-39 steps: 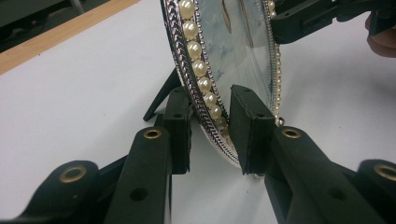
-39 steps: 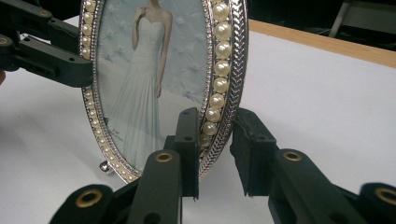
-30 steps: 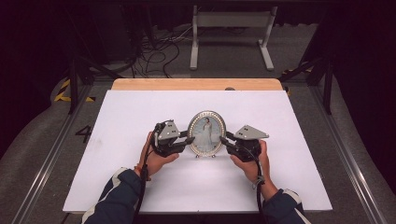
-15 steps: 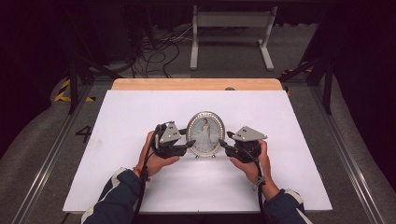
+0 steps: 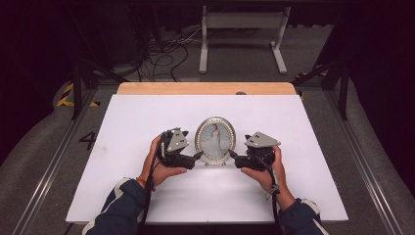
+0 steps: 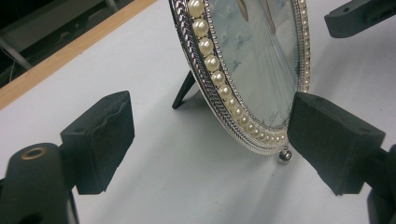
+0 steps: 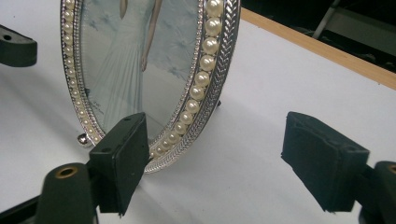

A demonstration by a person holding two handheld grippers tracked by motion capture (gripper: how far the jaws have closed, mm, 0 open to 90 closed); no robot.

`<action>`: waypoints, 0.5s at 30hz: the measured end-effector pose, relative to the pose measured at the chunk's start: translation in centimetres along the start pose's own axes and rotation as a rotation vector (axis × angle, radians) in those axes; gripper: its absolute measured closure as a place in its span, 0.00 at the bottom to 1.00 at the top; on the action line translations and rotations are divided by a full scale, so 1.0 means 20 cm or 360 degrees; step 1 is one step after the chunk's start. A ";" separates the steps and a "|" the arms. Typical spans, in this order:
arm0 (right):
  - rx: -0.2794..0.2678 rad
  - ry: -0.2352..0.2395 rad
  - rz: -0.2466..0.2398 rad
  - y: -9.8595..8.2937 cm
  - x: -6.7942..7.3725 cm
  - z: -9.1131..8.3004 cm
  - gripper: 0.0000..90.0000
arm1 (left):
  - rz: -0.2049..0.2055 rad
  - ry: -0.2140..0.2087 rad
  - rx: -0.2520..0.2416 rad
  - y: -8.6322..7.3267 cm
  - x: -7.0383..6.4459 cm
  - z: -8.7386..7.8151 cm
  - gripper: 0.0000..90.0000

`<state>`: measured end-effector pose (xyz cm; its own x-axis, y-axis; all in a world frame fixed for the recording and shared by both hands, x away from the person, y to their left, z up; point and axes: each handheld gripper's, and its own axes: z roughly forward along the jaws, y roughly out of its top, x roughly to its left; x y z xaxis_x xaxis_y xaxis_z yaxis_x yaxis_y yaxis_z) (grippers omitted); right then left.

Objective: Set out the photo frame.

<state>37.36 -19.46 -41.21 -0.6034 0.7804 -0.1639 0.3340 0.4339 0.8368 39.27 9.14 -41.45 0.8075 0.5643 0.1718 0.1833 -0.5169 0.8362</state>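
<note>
Pearl-rimmed frame (image 5: 215,140) upright between left gripper (image 5: 197,156), right gripper (image 5: 233,155), both wide open.

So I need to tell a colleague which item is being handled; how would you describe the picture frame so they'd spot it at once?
On the white table, look near the middle, between the left tool and the right tool. The picture frame stands there upright: an oval silver frame edged with pearls, holding a picture of a figure in a long pale dress.
</note>
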 end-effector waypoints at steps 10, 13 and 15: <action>-0.0004 0.0067 -0.0036 0.00 0.00 0.00 0.19 | 0.0045 -0.0009 0.0026 -0.02 0.00 -0.02 0.10; 0.0011 0.0058 -0.0045 -0.01 0.00 -0.01 0.18 | 0.0057 -0.0002 0.0034 -0.02 0.00 -0.04 0.10; 0.0016 0.0040 -0.0064 -0.01 -0.01 -0.02 0.20 | 0.0084 0.0019 0.0057 -0.03 0.00 -0.05 0.10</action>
<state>37.11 -19.84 -41.26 -0.6346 0.7506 -0.1840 0.3162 0.4694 0.8245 38.70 10.10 -41.46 0.8098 0.5432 0.2218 0.1608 -0.5690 0.8065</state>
